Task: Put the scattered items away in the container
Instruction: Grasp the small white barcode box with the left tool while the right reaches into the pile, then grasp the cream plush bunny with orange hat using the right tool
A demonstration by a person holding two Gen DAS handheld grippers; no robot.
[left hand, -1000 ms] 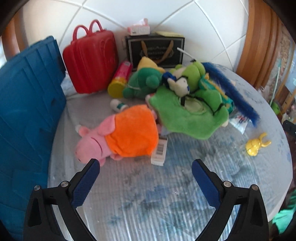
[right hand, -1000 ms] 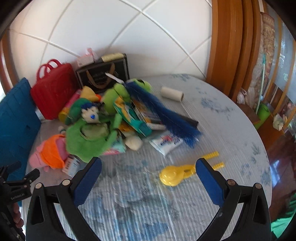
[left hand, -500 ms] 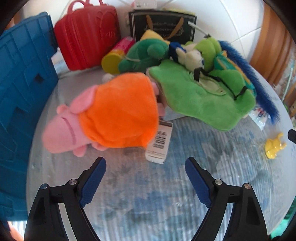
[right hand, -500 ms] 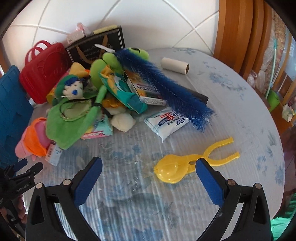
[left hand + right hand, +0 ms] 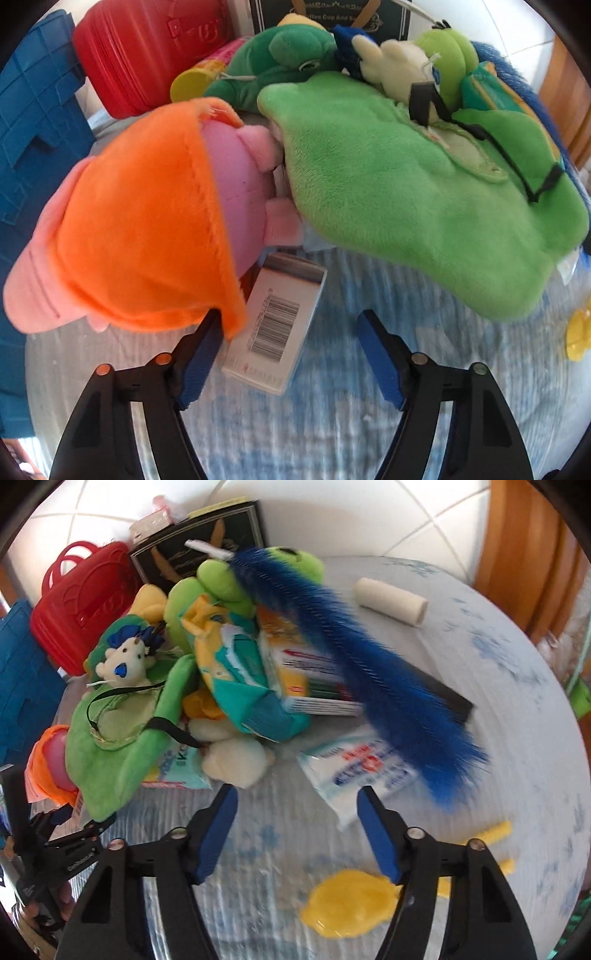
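Note:
A pink pig plush in an orange dress point(image 5: 140, 229) lies on the table beside the blue crate point(image 5: 33, 122). A white barcoded box point(image 5: 277, 325) lies against it. My left gripper point(image 5: 288, 332) is open, its jaws on either side of the box, the left jaw touching the dress hem. My right gripper point(image 5: 295, 808) is open and empty, just short of a white tissue pack point(image 5: 358, 771) and a cream plush point(image 5: 236, 760). A yellow scoop point(image 5: 347, 901) lies under its right jaw. A blue duster point(image 5: 354, 657) lies across the pile.
A green plush mat point(image 5: 424, 192), a dark green plush point(image 5: 280, 59) and a red toy case point(image 5: 147, 48) crowd the back. A black gift bag point(image 5: 207, 550) stands by the wall. A white roll point(image 5: 391, 600) lies at the far right. The left gripper shows in the right wrist view point(image 5: 62, 834).
Both grippers have moved forward and down toward the pile. The left gripper has closed in on the pig plush and box; its jaws are narrower than before. The right jaws have narrowed too.

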